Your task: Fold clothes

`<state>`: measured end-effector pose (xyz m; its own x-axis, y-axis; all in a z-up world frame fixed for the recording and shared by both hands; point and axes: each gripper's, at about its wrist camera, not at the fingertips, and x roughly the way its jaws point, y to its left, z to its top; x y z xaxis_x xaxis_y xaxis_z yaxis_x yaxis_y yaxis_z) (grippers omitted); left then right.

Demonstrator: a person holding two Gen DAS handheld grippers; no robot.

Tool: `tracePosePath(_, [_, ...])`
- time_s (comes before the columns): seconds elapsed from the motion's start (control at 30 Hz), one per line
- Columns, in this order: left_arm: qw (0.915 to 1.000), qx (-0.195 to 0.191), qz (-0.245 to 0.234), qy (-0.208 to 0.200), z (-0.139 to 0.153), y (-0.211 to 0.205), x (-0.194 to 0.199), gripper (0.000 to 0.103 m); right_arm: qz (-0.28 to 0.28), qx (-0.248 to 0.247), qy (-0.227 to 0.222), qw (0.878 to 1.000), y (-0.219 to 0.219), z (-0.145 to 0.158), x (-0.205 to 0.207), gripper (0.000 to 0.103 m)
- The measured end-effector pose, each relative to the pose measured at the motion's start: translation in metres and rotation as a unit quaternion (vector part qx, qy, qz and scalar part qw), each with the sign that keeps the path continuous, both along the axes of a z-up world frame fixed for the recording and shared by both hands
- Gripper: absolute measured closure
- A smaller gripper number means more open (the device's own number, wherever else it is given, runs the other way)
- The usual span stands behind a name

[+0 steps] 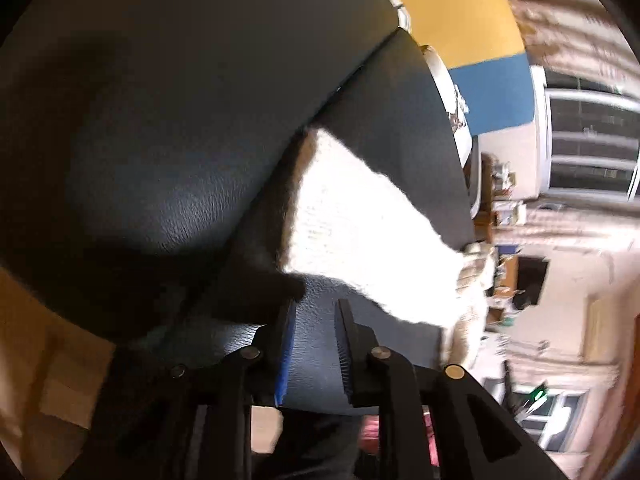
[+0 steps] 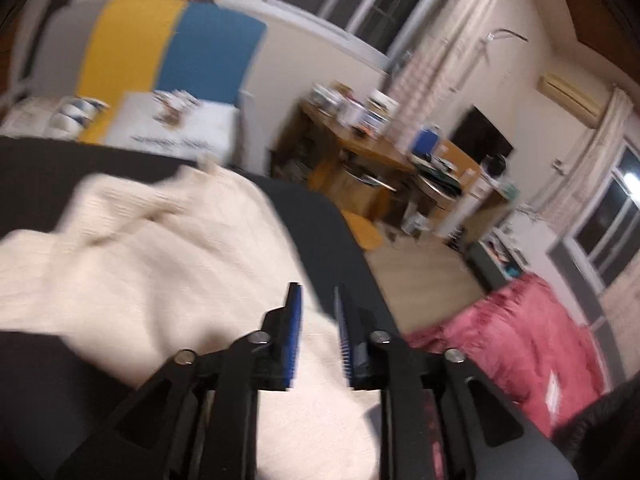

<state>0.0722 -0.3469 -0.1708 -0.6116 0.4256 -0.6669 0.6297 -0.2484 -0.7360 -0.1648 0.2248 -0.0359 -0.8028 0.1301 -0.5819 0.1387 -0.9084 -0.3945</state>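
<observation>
Room: pale walls, dark window panes (image 2: 360,4), light curtains (image 2: 436,64), a wall air conditioner (image 2: 572,96).

Work surface: a black leather-textured table (image 1: 160,160) under both my claws, a seam running across it in the left view.

Mat on the wall: upright, yellow and blue panels (image 2: 172,48), beyond the table's far edge.

Desk (image 2: 360,152): wooden, cluttered (contents too blurred to name), with a dark monitor (image 2: 482,140) near it.

Red quilt (image 2: 512,340): low at right, beside the table.

Task item: a cream knitted garment (image 2: 160,264), rumpled on the table; its far part reaches the table edge, where a ribbed cuff (image 1: 474,268) hangs over.

My right claw (image 2: 318,340): spread, nothing pinched, hovering over the garment's near part.

My left claw (image 1: 314,348): spread, empty, over bare table just beside the garment's edge.
</observation>
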Motion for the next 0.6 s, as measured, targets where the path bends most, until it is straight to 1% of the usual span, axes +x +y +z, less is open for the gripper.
tracePosePath(0.03, [0.9999, 0.012, 0.008, 0.004, -0.002, 0.000, 0.000, 0.082, 0.024, -0.020, -0.003, 1.000, -0.009, 0.003, 0.012, 0.072])
tracePosePath(0.1, [0.9990, 0.037, 0.023, 0.012, -0.006, -0.001, 0.001, 0.081, 0.059, -0.032, -0.017, 0.998, -0.031, -0.001, 0.034, 0.055])
tracePosePath(0.2, [0.9962, 0.071, 0.045, 0.024, -0.011, -0.001, 0.002, 0.079, 0.102, -0.041, -0.056, 0.992, -0.066, -0.026, 0.060, 0.054])
tracePosePath(0.33, [0.9967, 0.046, 0.049, 0.045, 0.003, -0.003, -0.013, 0.078, 0.135, -0.052, -0.101, 0.984, -0.100, -0.057, 0.082, 0.054])
tracePosePath(0.43, [0.9964, 0.028, 0.052, 0.061, 0.014, -0.004, -0.024, 0.079, 0.129, -0.073, -0.137, 0.979, -0.109, -0.076, 0.088, 0.054])
tracePosePath(0.53, [0.9955, 0.009, 0.054, 0.077, 0.024, -0.005, -0.035, 0.098, 0.111, -0.111, -0.167, 0.973, -0.102, -0.086, 0.086, 0.054])
tracePosePath(0.6, [0.9946, -0.003, 0.056, 0.088, 0.031, -0.006, -0.042, 0.098, 0.094, -0.121, -0.176, 0.972, -0.093, -0.091, 0.082, 0.054])
